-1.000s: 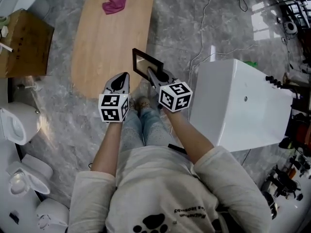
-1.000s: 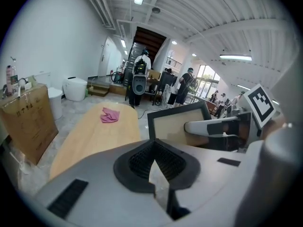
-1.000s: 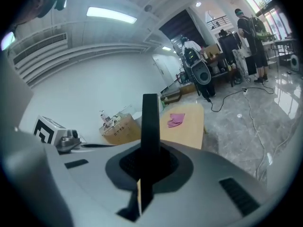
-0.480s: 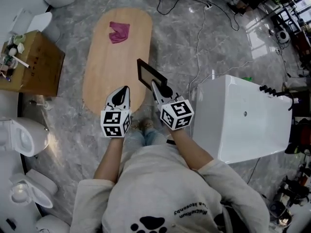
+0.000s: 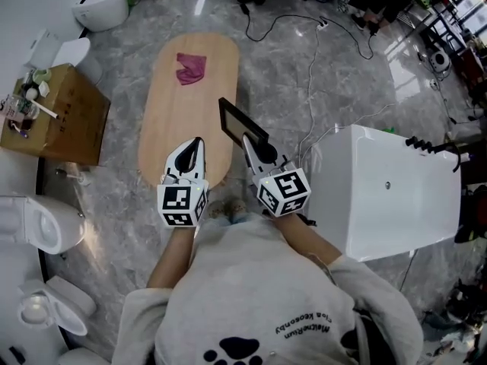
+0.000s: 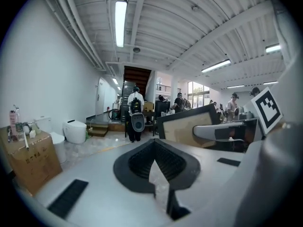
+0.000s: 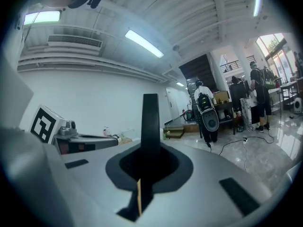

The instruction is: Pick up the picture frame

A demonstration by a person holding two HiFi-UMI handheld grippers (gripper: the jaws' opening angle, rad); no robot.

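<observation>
The picture frame [image 5: 242,124], black-edged with a pale inner panel, hangs in the air over the right edge of the wooden oval table [image 5: 183,109]. My right gripper [image 5: 252,141] is shut on its near edge. In the right gripper view the frame [image 7: 150,122] stands edge-on, rising as a dark bar from between the closed jaws of the right gripper [image 7: 143,167]. My left gripper [image 5: 193,145] is beside it to the left, shut and empty. In the left gripper view the left gripper [image 6: 155,151] has nothing between its jaws, and the frame [image 6: 189,125] shows to the right.
A pink cloth [image 5: 190,67] lies at the table's far end. A large white box [image 5: 392,192] stands on the right, a cardboard box [image 5: 61,116] with small items on the left, and white toilets [image 5: 30,226] along the left wall. Cables [image 5: 319,67] run over the grey floor.
Both grippers have risen together, the right one carrying the frame. The table and floor now look farther below, and more of the room shows.
</observation>
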